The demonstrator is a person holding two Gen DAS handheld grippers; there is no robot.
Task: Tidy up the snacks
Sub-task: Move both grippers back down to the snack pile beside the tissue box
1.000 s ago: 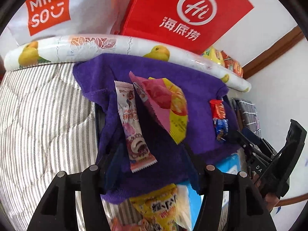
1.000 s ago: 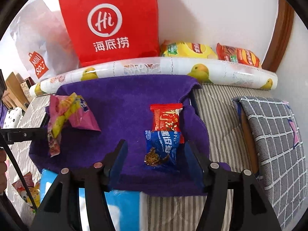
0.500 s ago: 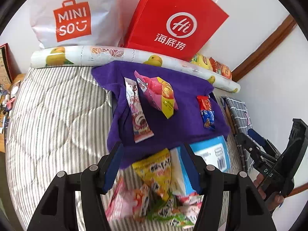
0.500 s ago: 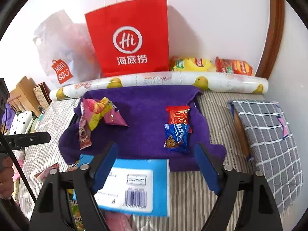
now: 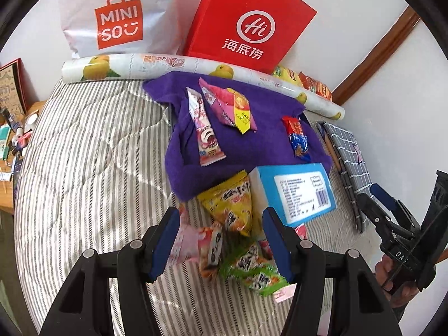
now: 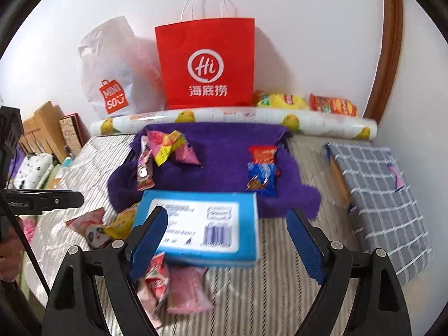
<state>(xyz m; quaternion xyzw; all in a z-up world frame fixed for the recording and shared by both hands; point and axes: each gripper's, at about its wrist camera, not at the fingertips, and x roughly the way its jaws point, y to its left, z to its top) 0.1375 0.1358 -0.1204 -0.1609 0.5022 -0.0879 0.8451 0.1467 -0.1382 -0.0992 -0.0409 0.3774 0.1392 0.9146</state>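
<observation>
A purple towel [image 5: 252,154] [image 6: 224,165] lies on the striped bed. On it rest a long pink-white packet [image 5: 203,131], a pink-yellow packet [image 5: 232,106] [image 6: 170,145], a red packet [image 6: 263,154] and a blue packet [image 6: 261,177]. A blue box [image 5: 299,190] [image 6: 201,224] sits at the towel's near edge. Loose snacks are piled beside the box: a yellow packet [image 5: 232,198], a green packet [image 5: 252,266] and pink packets [image 6: 184,291]. My left gripper [image 5: 219,218] hovers open above this pile and holds nothing. My right gripper [image 6: 226,215] stands wide open above the box, empty.
A red paper bag [image 6: 207,64] and a white shopping bag [image 5: 117,19] lean on the wall behind a rolled printed mat [image 6: 232,117]. More snack packets [image 6: 330,105] lie behind the roll. A checked cloth [image 6: 378,184] lies at the right by the wall.
Both grippers have drawn back and up from the towel, so the blue box and the loose snack pile come into view. The right jaws have widened.
</observation>
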